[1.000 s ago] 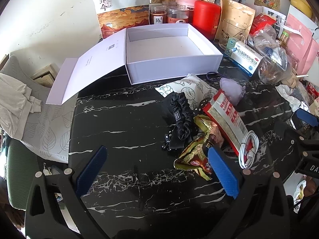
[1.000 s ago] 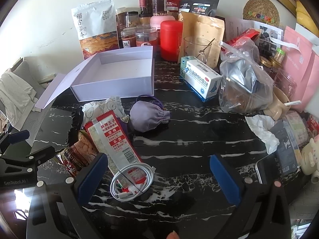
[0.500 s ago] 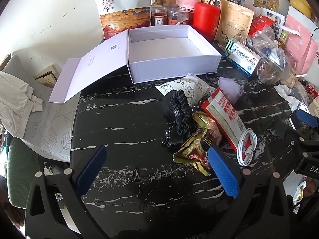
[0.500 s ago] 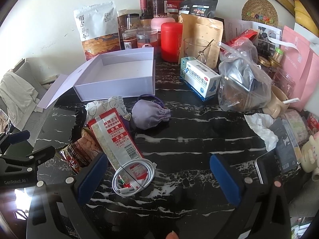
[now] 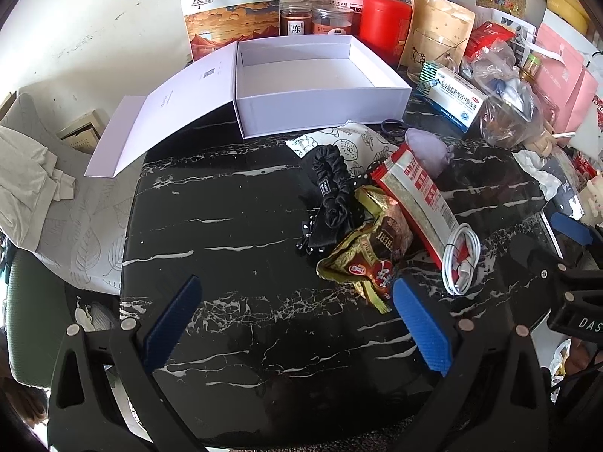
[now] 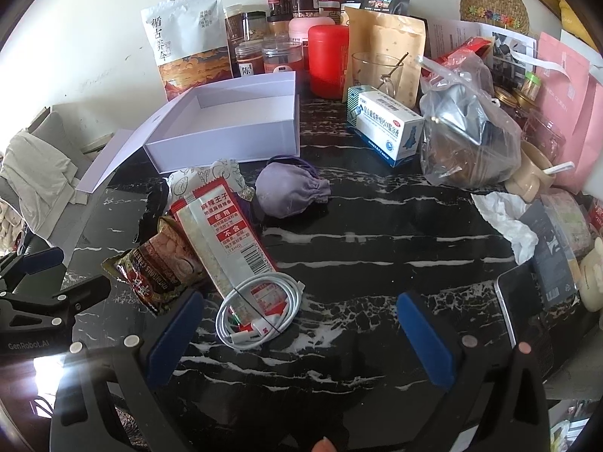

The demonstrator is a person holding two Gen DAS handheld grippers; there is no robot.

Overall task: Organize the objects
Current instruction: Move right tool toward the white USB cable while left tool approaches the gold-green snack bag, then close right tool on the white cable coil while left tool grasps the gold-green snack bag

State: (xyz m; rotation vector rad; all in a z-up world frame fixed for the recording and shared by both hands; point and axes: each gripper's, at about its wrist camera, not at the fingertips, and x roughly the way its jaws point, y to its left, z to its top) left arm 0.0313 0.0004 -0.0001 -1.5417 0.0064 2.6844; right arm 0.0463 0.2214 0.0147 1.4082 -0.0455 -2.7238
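Observation:
An open white box [image 5: 316, 86] [image 6: 230, 128] with its lid folded out left stands empty at the back of the black marble table [image 5: 226, 233]. In front of it lies a heap: black scrunchie [image 5: 333, 188], gold-brown snack bag [image 5: 373, 248] [image 6: 158, 267], red-white packet [image 5: 418, 196] [image 6: 222, 237], coiled white cable [image 5: 461, 260] [image 6: 256, 312], lilac pouch [image 5: 429, 147] [image 6: 286, 188], patterned white sachet [image 5: 358, 143]. My left gripper [image 5: 294, 320] hovers open just before the snack bag. My right gripper [image 6: 297, 324] hangs open with the cable by its left finger.
Jars, a red canister [image 6: 328, 60], paper bags and a large printed pouch [image 5: 230, 3] line the wall. A blue-white medicine box [image 6: 384, 124], a clear plastic bag [image 6: 471, 132], crumpled tissue [image 6: 508, 214] and a phone [image 6: 524, 309] crowd the right side. A chair with cloth [image 5: 26, 173] stands left.
Both grippers have edged forward toward the heap; the cable and snack bag sit closer to the fingers. Nothing on the table has moved.

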